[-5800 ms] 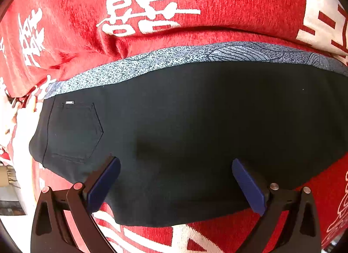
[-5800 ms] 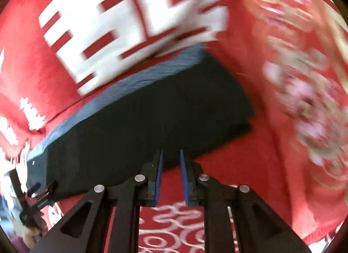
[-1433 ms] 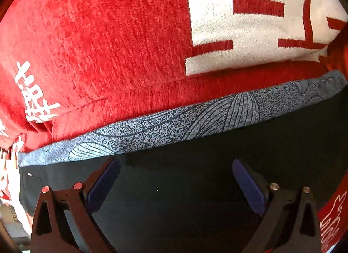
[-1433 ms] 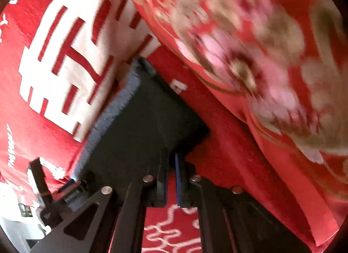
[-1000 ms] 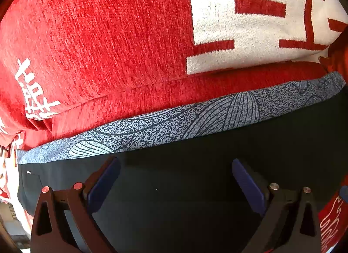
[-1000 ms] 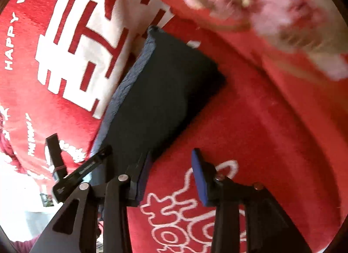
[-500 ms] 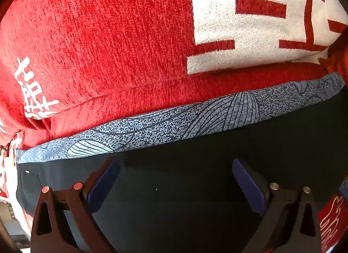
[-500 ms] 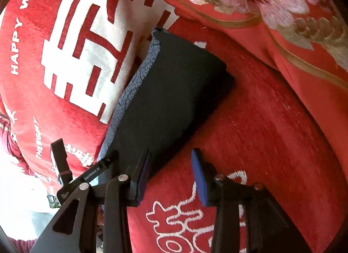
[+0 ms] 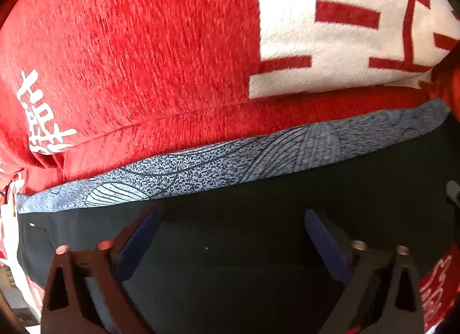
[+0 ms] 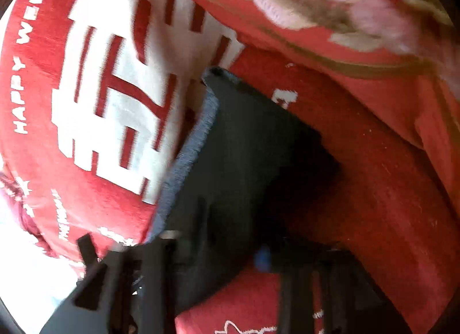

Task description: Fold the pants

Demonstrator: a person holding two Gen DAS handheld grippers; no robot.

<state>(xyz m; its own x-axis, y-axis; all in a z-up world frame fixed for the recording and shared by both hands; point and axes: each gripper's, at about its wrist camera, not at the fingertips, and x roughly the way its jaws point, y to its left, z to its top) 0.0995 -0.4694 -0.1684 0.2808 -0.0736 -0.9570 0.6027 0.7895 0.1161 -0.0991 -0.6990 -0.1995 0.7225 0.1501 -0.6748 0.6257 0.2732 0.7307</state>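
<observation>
The black pants [image 9: 258, 219] lie folded lengthwise on a red blanket, with a grey patterned strip [image 9: 230, 161] along the far edge. My left gripper [image 9: 230, 233] is open and hovers low over the black cloth, holding nothing. In the right wrist view the pants [image 10: 244, 147] show as a dark slab with the grey strip [image 10: 187, 155] on its left edge. My right gripper [image 10: 218, 250] is open wide, its fingers straddling the near end of the pants. The view is motion-blurred.
The red blanket [image 9: 143, 61] has large white characters [image 9: 345, 40]. A red quilt with pink flowers [image 10: 345, 3] rises at the right beyond the pants. The blanket's edge and a bright floor [image 10: 28, 262] lie at the left.
My right gripper opened after being shut, then moved forward and left so its fingers now straddle the pants' end. My left gripper has stayed open over the cloth, hardly moving.
</observation>
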